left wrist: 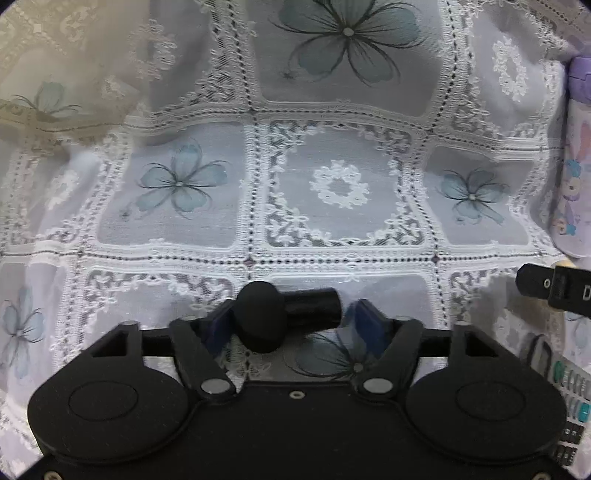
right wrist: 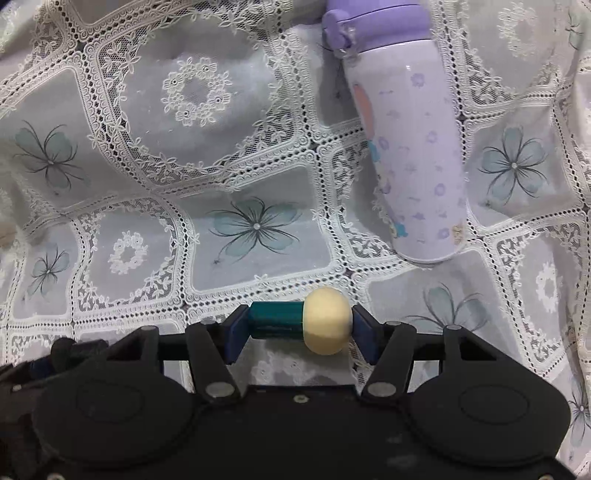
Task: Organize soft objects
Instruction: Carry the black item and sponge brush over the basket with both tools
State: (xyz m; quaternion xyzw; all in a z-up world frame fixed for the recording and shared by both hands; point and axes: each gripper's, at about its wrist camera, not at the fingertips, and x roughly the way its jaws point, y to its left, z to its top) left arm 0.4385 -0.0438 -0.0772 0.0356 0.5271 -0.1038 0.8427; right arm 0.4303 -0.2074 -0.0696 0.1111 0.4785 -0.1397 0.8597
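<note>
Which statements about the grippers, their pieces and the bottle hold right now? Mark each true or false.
1. The right gripper clamps a teal-and-cream piece. True.
2. The piece in the left gripper is red. False: the piece is black.
3. The left gripper pinches its piece from both sides. False: a gap shows between the stem's end and one pad, so it is open.
4. The bottle has a purple lid. True.
5. The table top is bare wood. False: a lace cloth with blue flowers covers it.
</note>
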